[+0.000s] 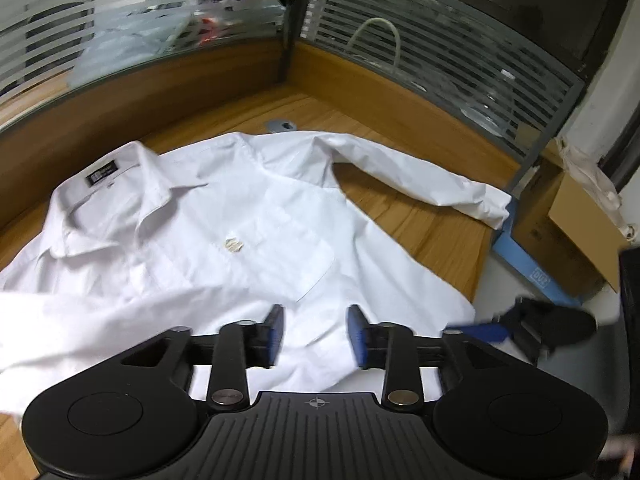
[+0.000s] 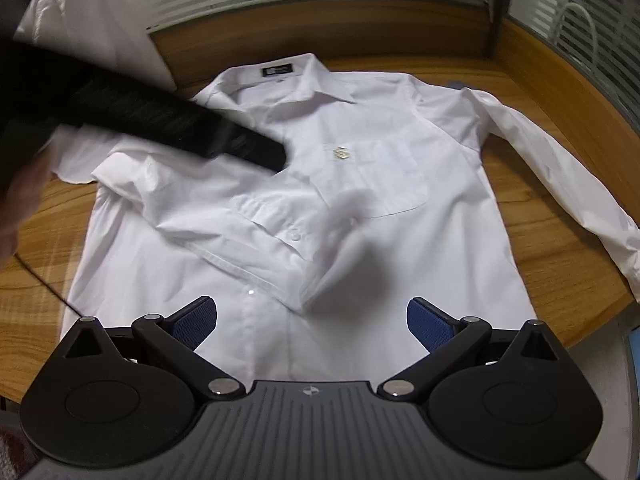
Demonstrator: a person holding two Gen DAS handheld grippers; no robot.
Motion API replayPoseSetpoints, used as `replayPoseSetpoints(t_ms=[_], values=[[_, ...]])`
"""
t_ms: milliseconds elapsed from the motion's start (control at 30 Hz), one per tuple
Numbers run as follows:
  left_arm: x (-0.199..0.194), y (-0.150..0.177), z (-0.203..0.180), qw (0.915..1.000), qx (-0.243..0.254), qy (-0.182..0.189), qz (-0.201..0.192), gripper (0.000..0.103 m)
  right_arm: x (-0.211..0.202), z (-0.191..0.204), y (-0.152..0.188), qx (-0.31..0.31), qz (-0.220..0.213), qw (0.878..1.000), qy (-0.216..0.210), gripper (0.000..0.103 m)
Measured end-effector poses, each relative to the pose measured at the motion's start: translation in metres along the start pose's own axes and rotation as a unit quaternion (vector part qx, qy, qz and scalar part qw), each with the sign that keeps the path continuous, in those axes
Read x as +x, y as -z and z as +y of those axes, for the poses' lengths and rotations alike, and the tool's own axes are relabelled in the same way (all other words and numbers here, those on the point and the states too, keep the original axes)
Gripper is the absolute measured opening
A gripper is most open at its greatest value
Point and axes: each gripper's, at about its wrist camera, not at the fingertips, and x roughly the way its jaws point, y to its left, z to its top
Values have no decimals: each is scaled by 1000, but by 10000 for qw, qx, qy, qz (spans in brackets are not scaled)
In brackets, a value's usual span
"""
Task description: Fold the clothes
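shirt: white dress shirt [image 2: 360,184] lying face up on the wooden table [image 2: 552,216], collar [image 2: 280,88] at the far end, hem toward both cameras. Black neck label [image 2: 277,70] shows inside the collar, and there's a small shiny badge thing [image 2: 341,153] just beside the chest pocket [image 2: 394,184].

sleeves: one sleeve [image 2: 224,216] is folded across the front of the body, cuff ending around the button placket. The other sleeve [image 2: 560,176] stretches out over the bare wood, cuff near the table edge.

left gripper [image 1: 316,336]: sits right over the lower part of the shirt, fabric showing between the blue pads [image 1: 276,332]. Jaws apart by a moderate gap, nothing pinched in them. Can't tell if the tips actually touch the cloth.

right gripper [image 2: 312,320]: hanging over the hem end, roughly on the placket line. Jaws spread wide, noticeably wider than the left one, gripping nothing.

other stuff: cardboard box [image 1: 576,216] off the table's side, striped glass partition [image 1: 420,40] behind the table.
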Motion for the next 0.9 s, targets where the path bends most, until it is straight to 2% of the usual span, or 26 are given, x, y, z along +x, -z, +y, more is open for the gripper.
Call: replayPoseSetpoints(t_ms=[67, 200, 267, 367, 400, 467, 500, 533, 567, 600, 633, 733, 900], values=[[-10, 9, 11, 9996, -164, -233, -61, 51, 2, -7, -2, 74, -5, 10000, -56, 102], [-27, 29, 33, 9954, -530, -776, -168, 53, 17, -26, -13, 270, -8, 9993, -273, 102], [-33, 40, 47, 9893, -775, -1225, -186, 54, 28, -38, -19, 407, 22, 9985, -359, 102], [-42, 60, 64, 9742, -1251, -1870, -168, 60, 46, -56, -29, 614, 68, 9969, -487, 99], [-44, 67, 70, 9679, -1420, -2069, -153, 60, 53, -64, -31, 742, 125, 9957, -544, 95], [-47, 80, 80, 9539, -1744, -2443, -61, 60, 70, -80, -33, 1086, 331, 9909, -716, 79], [-48, 87, 84, 9468, -1869, -2621, -23, 60, 79, -87, -34, 1258, 473, 9873, -849, 60], [-48, 94, 88, 9391, -1994, -2797, 15, 60, 87, -93, -33, 1413, 601, 9830, -1009, 45], [-48, 100, 92, 9316, -2113, -2958, 46, 60, 94, -98, -33, 1554, 719, 9780, -1189, 39], [-48, 105, 96, 9255, -2215, -3073, 53, 60, 99, -102, -33, 1625, 773, 9747, -1326, 20], [-48, 111, 99, 9191, -2316, -3186, 60, 60, 99, -104, -35, 1585, 745, 9750, -1369, 8], [-47, 121, 109, 9049, -2589, -3379, 30, 60, 95, -106, -46, 1331, 582, 9800, -1361, 7], [-28, 119, 136, 8939, -2547, -3688, -92, 59, 69, -112, -69, 1092, 112, 9886, -1034, 7]])
